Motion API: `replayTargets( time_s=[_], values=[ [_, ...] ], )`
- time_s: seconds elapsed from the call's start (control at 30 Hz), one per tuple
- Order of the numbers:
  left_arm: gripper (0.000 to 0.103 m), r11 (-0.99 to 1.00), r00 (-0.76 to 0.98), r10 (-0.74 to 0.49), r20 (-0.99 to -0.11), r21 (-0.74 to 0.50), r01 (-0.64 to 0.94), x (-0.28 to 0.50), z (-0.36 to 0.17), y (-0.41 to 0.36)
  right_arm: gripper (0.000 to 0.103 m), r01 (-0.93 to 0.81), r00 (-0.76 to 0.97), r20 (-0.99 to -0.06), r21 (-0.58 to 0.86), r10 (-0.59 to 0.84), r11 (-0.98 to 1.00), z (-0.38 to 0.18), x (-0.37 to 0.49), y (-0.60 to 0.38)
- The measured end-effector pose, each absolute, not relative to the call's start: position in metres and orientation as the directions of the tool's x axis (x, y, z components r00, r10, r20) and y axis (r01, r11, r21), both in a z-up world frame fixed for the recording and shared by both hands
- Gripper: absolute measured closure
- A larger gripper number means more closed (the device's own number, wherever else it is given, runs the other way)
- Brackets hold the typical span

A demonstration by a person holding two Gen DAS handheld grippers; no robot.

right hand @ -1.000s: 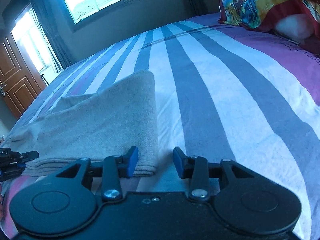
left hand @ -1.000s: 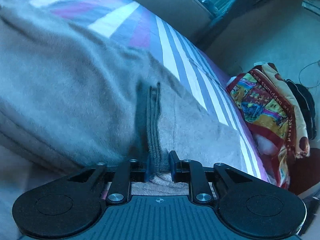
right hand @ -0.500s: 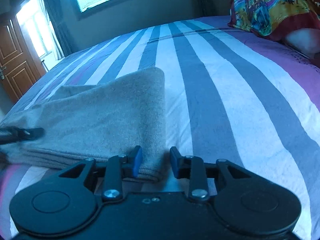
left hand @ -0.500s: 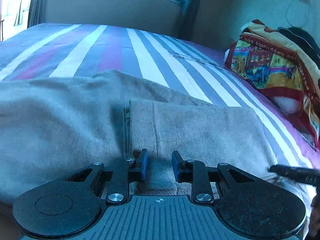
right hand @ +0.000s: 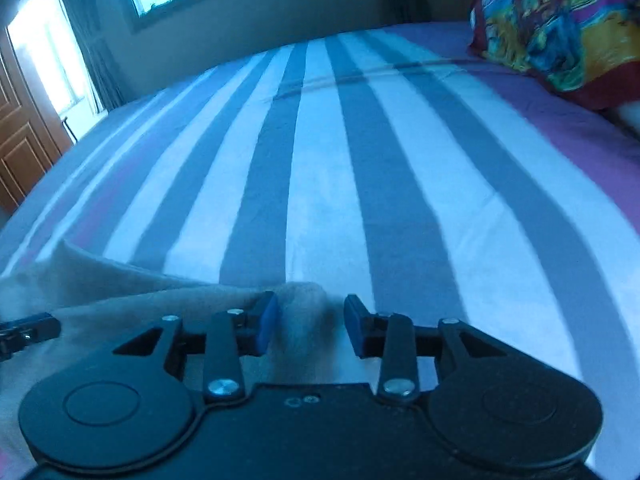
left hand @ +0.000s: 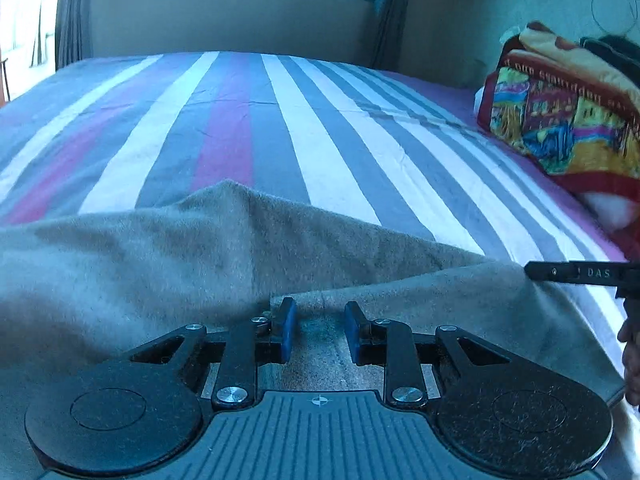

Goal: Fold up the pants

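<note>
Pants (left hand: 168, 264): grey-beige, fleecy, folded, lying on the striped bed (left hand: 320, 128) near its front edge, bunched into a peak toward the middle.

Left hand-held gripper (left hand: 318, 330): jaws have just been opening and now stand at a narrow gap. A folded edge of the pants lies under and between the blue pads (left hand: 288, 330), but the pads aren't pressing it. No grip.

Right hand-held gripper (right hand: 310, 328): jaws have just reopened, moderate gap. The corner of the pants (right hand: 308, 300) sits in the gap by the left pad, clear of the right one. Not clamped. Its tip also shows at the right edge of the left wrist view, over the pants' right end.

Colourful patterned pillow (left hand: 568, 120) at the head end of the bed, well apart from the pants. Right wrist view is motion-blurred.
</note>
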State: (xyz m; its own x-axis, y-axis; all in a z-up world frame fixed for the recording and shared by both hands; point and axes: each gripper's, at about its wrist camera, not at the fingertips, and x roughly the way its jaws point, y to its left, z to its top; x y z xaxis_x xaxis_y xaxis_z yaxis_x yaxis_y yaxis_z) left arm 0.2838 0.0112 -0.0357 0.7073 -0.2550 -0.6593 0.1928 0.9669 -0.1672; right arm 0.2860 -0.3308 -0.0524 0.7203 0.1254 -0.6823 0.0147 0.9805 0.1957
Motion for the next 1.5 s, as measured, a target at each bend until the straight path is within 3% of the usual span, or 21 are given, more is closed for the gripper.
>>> replayTargets(
  time_s=[0.13,0.17,0.2,0.27,0.5,0.87,1.5],
  values=[
    [0.074,0.977,0.734,-0.211,-0.646,-0.132,0.165,0.278,-0.029,0.013,0.068,0.026,0.786,-0.61,0.198,0.103,0.98,-0.04,0.27,-0.331],
    [0.059,0.98,0.707,-0.201,-0.678,-0.135,0.15,0.283,-0.036,0.014,0.065,0.041,0.789,-0.609,0.183,0.08,0.982,-0.04,0.267,-0.331],
    [0.054,0.975,0.69,-0.223,-0.688,-0.171,0.145,0.285,-0.042,0.017,0.065,0.05,0.77,-0.634,0.174,0.073,0.983,-0.045,0.268,-0.331],
    [0.054,0.973,0.7,-0.229,-0.676,-0.184,0.141,0.28,-0.045,0.019,0.067,0.034,0.732,-0.674,0.186,0.102,0.982,-0.057,0.269,-0.331],
    [0.053,0.978,0.707,-0.208,-0.676,-0.141,0.152,0.257,-0.043,0.014,0.063,0.004,0.722,-0.688,0.101,0.067,0.995,-0.056,0.245,-0.32],
    [0.051,0.976,0.695,-0.216,-0.686,-0.129,0.176,0.224,-0.04,0.016,0.059,0.019,0.698,-0.714,0.094,0.054,0.995,-0.05,0.213,-0.317],
    [0.048,0.975,0.73,-0.224,-0.646,-0.15,0.167,0.166,-0.035,0.028,0.054,-0.011,0.726,-0.687,0.037,0.034,0.999,-0.037,0.152,-0.302]
  ],
)
